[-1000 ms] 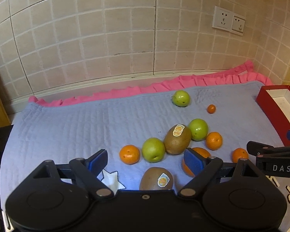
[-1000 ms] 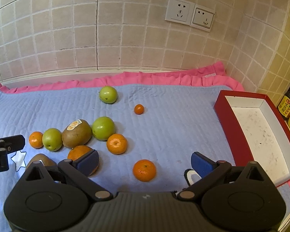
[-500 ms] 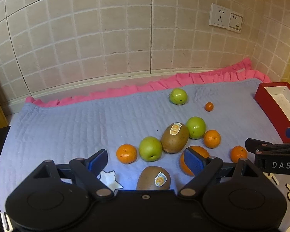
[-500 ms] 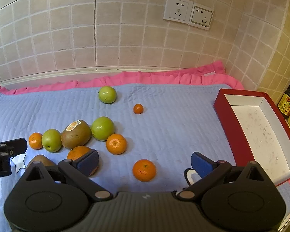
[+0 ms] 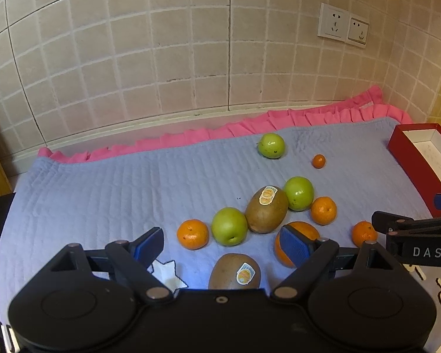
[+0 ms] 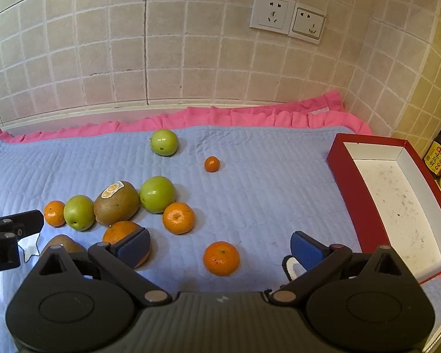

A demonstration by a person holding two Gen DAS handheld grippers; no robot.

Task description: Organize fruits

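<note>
The left gripper [image 5: 220, 242] is spread wide with nothing between its blue pads, held above the near part of the blue quilted mat [image 5: 103, 194]; a stickered kiwi [image 5: 235, 272] lies just in front of it, roughly centred in the gap, while a large orange [image 5: 304, 231] sits partly behind the right-hand finger [image 5: 292, 244]; just beyond the gap are a small orange [image 5: 192, 234], a green apple [image 5: 229, 226] and a second stickered kiwi [image 5: 266, 213], packed close, with another green apple [image 5: 298, 193] and an orange [image 5: 323, 210] to their right. The right gripper [image 6: 217, 247] is likewise wide open and empty; a lone orange [image 6: 221, 258] rests on the mat nearly between its fingers, a little left of centre, apart from either pad; another orange [image 6: 178, 217] lies just beyond it to the left. Farther back, a green apple [image 6: 164, 142] and a tiny orange [image 6: 212, 163] lie well apart from the cluster; the red box [image 6: 350, 182] with a white interior stands at the mat's right edge, to the right of the right gripper; a pink frill [image 6: 250, 117] borders the mat at the tiled wall [image 6: 103, 44].
</note>
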